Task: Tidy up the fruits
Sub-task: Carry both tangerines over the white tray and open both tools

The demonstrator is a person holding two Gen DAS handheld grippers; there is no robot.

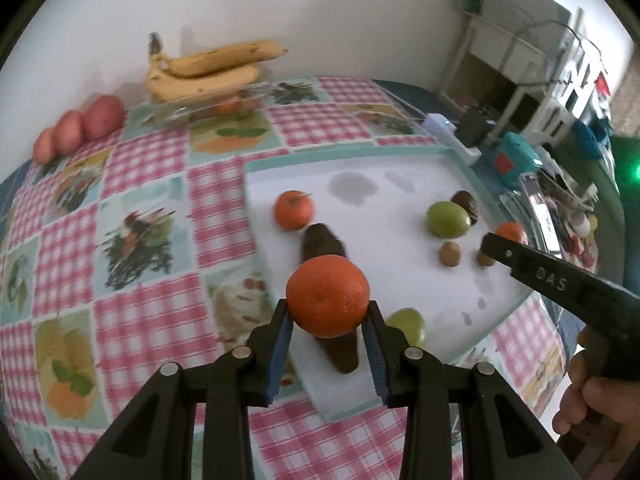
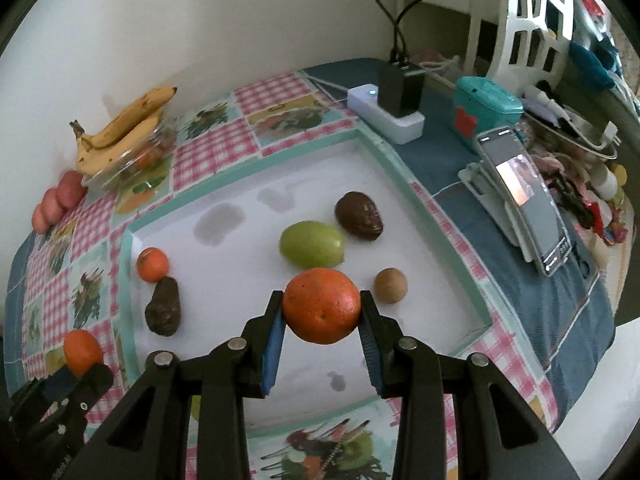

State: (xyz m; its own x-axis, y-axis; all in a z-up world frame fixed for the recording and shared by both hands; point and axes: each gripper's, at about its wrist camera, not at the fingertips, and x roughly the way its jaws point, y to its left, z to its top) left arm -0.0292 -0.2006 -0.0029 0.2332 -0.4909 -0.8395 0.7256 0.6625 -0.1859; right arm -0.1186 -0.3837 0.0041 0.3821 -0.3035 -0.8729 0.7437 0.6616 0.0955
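Left gripper and right gripper each clamp an orange between the fingers. Judgement: carry both level toward the glass dish at 11 o'clock under the bananas, and release only once each orange is seated inside.

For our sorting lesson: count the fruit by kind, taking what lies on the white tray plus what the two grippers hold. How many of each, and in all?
Oranges: 3
Dark avocados: 2
Green fruits: 2
Small tan fruits: 2, one half hidden
Total: 9
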